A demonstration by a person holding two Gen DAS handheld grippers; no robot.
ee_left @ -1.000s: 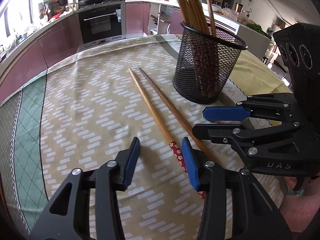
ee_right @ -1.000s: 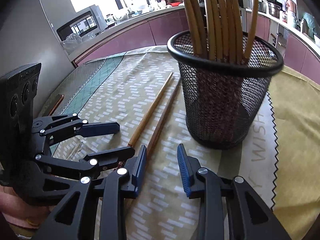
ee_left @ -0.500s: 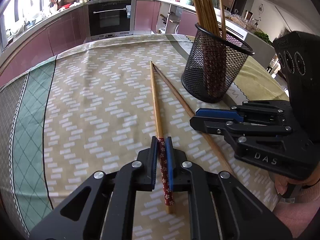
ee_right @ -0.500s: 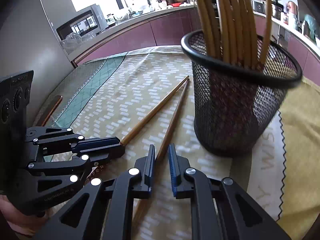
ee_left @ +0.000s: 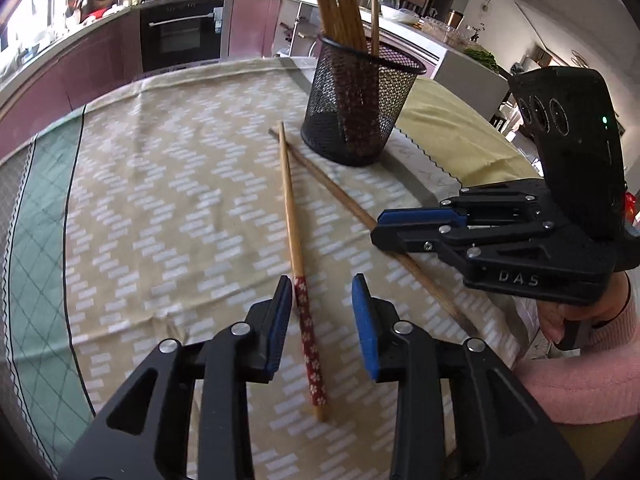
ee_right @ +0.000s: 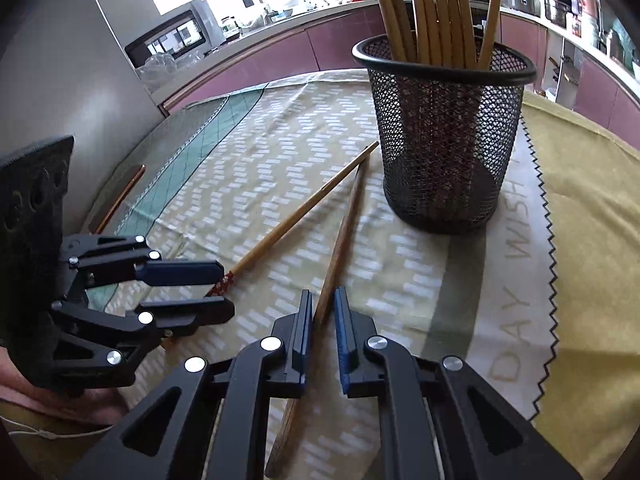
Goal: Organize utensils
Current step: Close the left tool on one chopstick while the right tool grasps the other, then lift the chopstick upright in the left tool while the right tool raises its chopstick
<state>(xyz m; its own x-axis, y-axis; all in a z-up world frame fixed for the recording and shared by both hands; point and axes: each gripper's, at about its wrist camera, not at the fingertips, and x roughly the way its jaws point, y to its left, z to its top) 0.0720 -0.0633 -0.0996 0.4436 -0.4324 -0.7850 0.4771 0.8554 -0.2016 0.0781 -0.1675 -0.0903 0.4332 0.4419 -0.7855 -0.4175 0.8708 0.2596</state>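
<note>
Left wrist view
Left gripper: black frame with blue pads; its jaws had just been opening and stood spread apart.
Between the jaws: the red flower-patterned end of a pale bamboo chopstick, lying flat on the cloth just beside the left pad; the right pad stood clear of it, so nothing was pinched.
Chopstick's far tip: crossed over the thin end of a darker brown wooden chopstick near the foot of the cup.
Right gripper: seen side-on at the right, its jaws drawn close together over the darker chopstick, a hand in a pink sleeve behind it.
Black wire-mesh cup: upright on the table beyond both loose chopsticks, with a bundle of bamboo chopsticks standing in it.
Tablecloth: beige with white dashes and a green checked border.

Right wrist view
Right gripper: jaws narrowed to a slim gap, pinching the darker brown chopstick, which ran from under the frame up towards the mesh cup.
Left gripper: at the left, side-on, fingers parted one above the other, the patterned end of the pale chopstick showing between them.
Loose chopsticks: both on the cloth, far tips meeting just beside the cup's base.
Cup: upright, bamboo chopsticks fanned out of its rim.
</note>
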